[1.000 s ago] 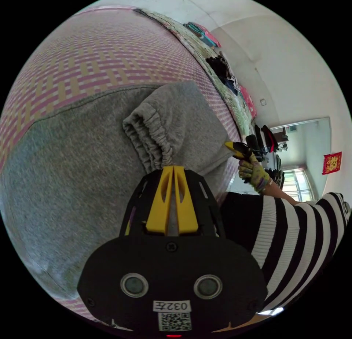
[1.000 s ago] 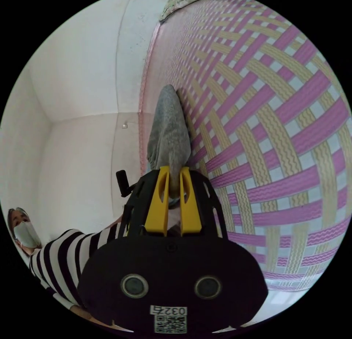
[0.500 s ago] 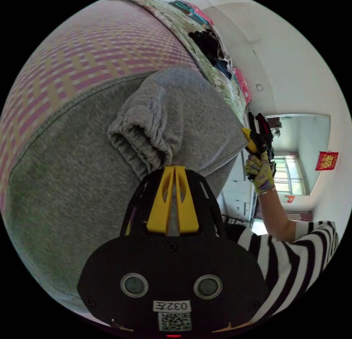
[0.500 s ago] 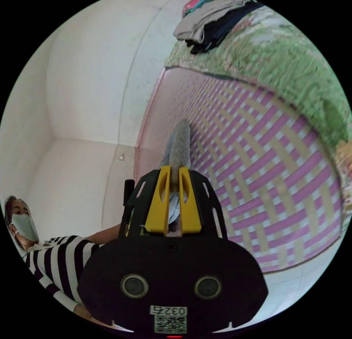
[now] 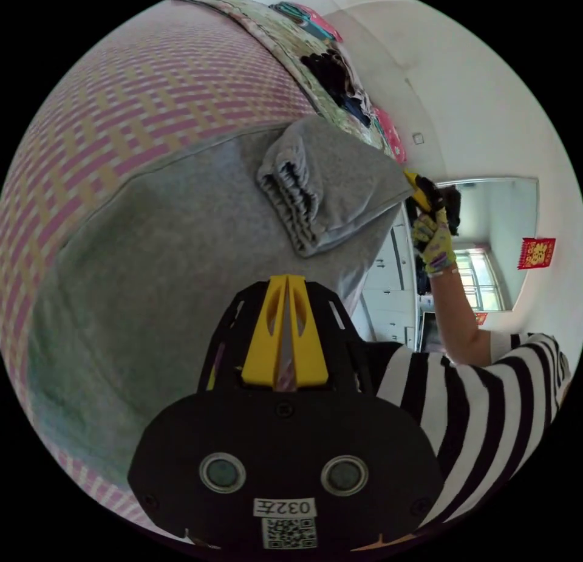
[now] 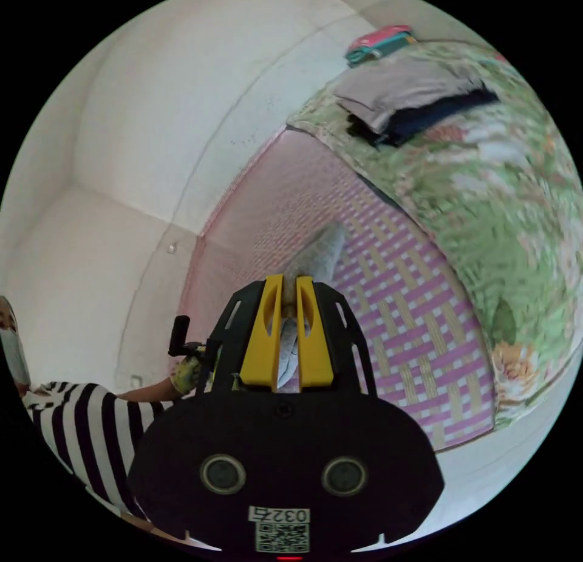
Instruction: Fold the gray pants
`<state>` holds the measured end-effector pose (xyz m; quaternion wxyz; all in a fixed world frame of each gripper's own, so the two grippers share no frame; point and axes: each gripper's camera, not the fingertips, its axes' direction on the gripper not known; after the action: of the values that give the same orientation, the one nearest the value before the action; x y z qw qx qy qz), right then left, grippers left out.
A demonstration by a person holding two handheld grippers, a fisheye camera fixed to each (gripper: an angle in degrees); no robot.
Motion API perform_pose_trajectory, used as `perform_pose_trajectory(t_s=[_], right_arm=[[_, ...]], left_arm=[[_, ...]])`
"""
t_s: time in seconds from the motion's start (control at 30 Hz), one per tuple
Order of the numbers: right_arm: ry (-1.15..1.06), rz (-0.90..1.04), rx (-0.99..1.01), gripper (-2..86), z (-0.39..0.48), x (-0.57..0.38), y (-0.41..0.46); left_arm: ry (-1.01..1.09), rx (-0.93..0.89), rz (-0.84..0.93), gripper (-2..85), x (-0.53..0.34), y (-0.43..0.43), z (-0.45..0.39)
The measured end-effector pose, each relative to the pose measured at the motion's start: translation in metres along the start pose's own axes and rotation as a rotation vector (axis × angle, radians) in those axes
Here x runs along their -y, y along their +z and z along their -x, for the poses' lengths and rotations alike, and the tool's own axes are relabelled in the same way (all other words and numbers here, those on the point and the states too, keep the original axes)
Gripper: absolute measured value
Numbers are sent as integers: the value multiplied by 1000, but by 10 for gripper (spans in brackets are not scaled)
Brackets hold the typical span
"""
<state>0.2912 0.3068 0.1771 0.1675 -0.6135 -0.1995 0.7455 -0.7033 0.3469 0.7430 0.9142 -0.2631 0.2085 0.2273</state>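
Woven mat [image 5: 152, 100] bears one gray pants [image 5: 152, 252]; two claws: left claw [image 5: 286, 282], right claw [image 6: 289, 282].

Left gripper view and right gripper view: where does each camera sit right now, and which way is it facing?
Left gripper view: rides behind the left tongs, facing the gray pants on the woven mat; a striped sleeve and gloved hand show.
Right gripper view: rides behind the right tongs, shut on pants fabric, facing along the mat toward a floral quilt; the striped sleeve shows.
Shared: pants, mat, quilt, sleeve.
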Motion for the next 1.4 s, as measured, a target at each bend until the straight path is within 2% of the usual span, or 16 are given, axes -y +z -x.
perform_pose_trajectory(t_s=[0.2, 0.27, 0.47, 0.63, 0.73, 0.9, 1.1, 1.23, 1.33, 1.4], right_arm=[[-402, 112, -76, 42, 121, 3, 64], [-546, 157, -43, 41, 172, -9, 99], [-784, 353, 152, 42, 268, -81, 213], [-760, 673, 266, 43, 271, -154, 334], [-735, 859, 240, 44, 254, -188, 386], [-762, 841, 245, 43, 254, -180, 390], [-916, 841, 244, 43, 273, -196, 394], [-1051, 970, 212, 48, 269, -232, 434], [-996, 1188, 237, 87, 255, -247, 470], [-963, 1176, 292, 96, 254, -240, 470]], left_arm=[[-120, -13, -256, -6, -91, -67, 17], [-174, -3, -340, 3, -126, -87, 24], [-304, 37, -483, 43, -195, -119, 39], [-400, 34, -469, 61, -221, -114, 56], [-427, 6, -467, 68, -227, -105, 60], [-422, -24, -496, 73, -231, -101, 53], [-346, -13, -658, 71, -243, -120, 30], [-276, 75, -710, 62, -235, -132, 8], [-228, 66, -666, 53, -214, -126, -2], [-194, 79, -589, 46, -198, -116, -9]])
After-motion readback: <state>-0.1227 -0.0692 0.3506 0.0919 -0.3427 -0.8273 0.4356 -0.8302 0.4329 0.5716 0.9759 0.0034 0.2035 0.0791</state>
